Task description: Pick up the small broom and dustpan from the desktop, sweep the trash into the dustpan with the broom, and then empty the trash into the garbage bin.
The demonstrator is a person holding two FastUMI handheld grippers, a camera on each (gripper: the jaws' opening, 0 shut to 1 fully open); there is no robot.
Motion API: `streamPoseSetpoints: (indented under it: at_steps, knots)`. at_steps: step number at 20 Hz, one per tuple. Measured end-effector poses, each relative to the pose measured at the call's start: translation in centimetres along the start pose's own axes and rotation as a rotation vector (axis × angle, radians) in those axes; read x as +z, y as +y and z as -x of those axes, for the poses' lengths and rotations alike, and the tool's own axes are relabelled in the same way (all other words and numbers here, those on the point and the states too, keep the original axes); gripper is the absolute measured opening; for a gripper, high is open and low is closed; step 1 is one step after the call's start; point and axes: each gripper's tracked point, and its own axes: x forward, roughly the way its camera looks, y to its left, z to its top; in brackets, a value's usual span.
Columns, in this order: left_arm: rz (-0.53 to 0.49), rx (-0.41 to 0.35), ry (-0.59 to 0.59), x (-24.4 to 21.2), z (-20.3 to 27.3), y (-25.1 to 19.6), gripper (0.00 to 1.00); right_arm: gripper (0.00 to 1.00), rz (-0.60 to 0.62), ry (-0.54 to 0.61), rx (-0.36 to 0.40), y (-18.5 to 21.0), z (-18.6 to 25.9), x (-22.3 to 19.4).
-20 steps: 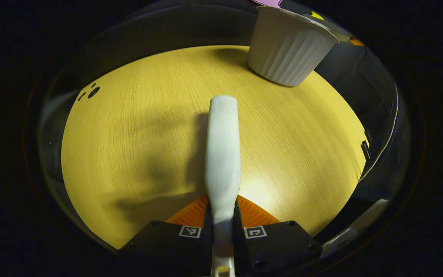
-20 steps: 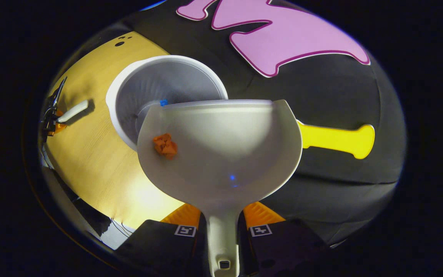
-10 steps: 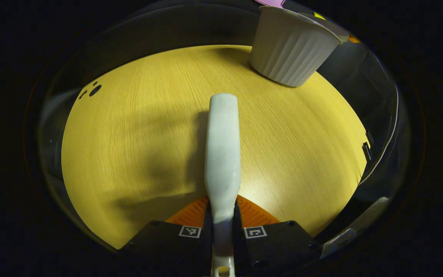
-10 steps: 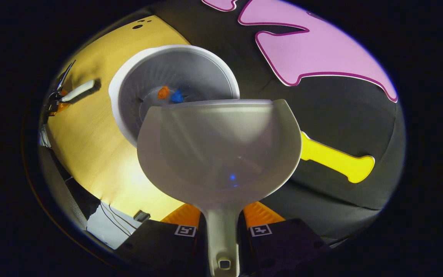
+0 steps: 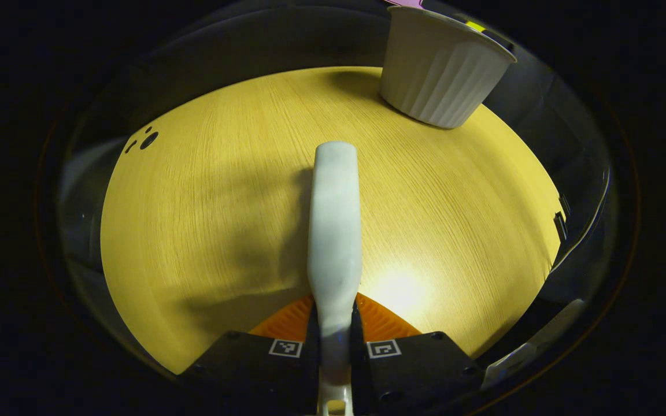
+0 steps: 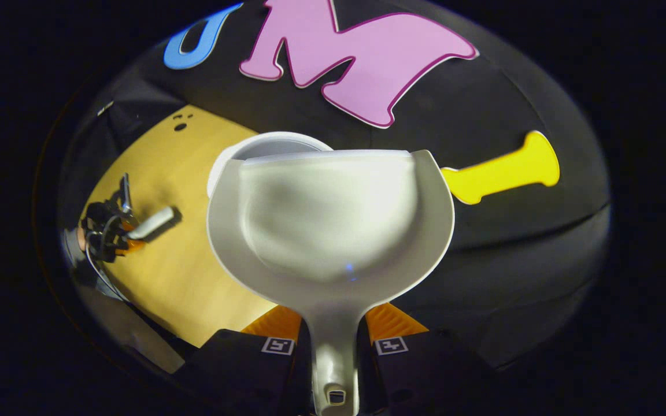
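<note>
My left gripper (image 5: 334,307) is shut on the small white broom (image 5: 334,219), which points forward just above the yellow wooden desktop (image 5: 206,202). The white ribbed garbage bin (image 5: 443,69) stands at the table's far right. In the right gripper view, my right gripper (image 6: 334,325) is shut on the handle of the white dustpan (image 6: 327,225). The pan's inside is bare and it covers most of the bin, whose rim (image 6: 269,141) peeks out behind its upper left edge. The left gripper (image 6: 110,228) with the broom (image 6: 151,222) appears far off to the left.
Small dark holes (image 5: 148,140) mark the desktop's far left corner. The table edge (image 5: 547,254) runs close on the right in the left gripper view. Black cloth wall stands right behind the bin.
An orange scrap slid from the dustpan into the bin beside a blue one. The dustpan then swung so that it hides the bin's inside. The left gripper and broom barely shifted.
</note>
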Motion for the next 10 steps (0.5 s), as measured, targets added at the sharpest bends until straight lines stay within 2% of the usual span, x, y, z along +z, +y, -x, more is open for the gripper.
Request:
streamPoseSetpoints:
  at_steps: [4,6,10]
  knots:
    - [-0.02,0.025,0.021,0.0,0.0,0.1,0.27,0.35,-0.061,-0.028,0.069,3.2,2.0,-4.8]
    - [-0.029,0.038,0.03,0.0,0.0,0.3,0.27,0.35,-0.066,-0.009,0.112,5.5,2.6,-7.9]
    - [-0.06,0.06,0.045,-0.1,0.0,0.5,0.27,0.36,-0.083,0.09,0.248,11.9,1.9,-14.9]
